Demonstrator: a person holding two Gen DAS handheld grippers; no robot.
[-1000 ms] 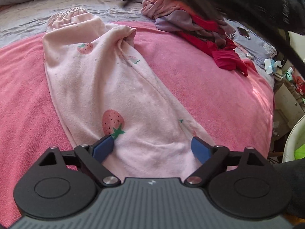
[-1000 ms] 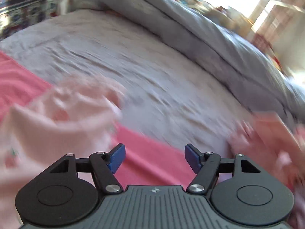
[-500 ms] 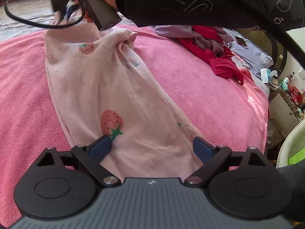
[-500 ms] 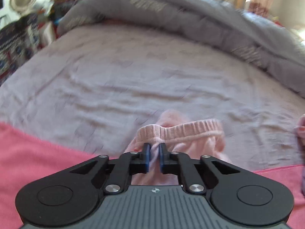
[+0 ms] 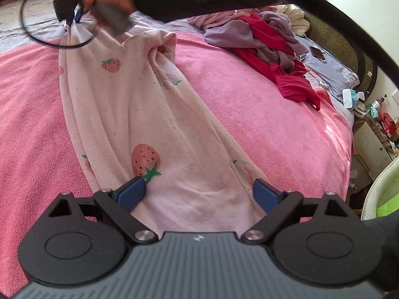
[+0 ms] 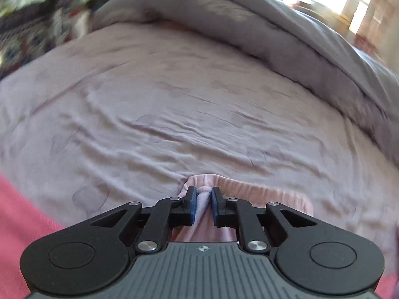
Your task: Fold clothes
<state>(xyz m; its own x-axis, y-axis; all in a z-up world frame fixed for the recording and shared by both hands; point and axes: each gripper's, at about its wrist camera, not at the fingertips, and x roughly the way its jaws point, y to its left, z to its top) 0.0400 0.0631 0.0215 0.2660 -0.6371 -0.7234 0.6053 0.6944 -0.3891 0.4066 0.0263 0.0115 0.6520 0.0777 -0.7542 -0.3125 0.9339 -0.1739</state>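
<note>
Waistband (image 6: 249, 186) newly tugged taut, seemingly pinched in opening right gripper (image 6: 204, 204).

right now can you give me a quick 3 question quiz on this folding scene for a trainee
1. True or false: the left gripper has clamped the strawberry pants.
2. Multiple choice: what lies between the right gripper pads? A) a red top B) the waistband of the strawberry pants C) a phone
3. Fill in: the strawberry pants lie stretched out on a ____ blanket.

Key:
1. False. Its jaws stand wide apart over the leg end, pressing nothing.
2. B. The pink elastic edge is bunched between the pads, though the jaws are easing open slightly.
3. Pink. The pile of clothes sits at its far edge.
</note>
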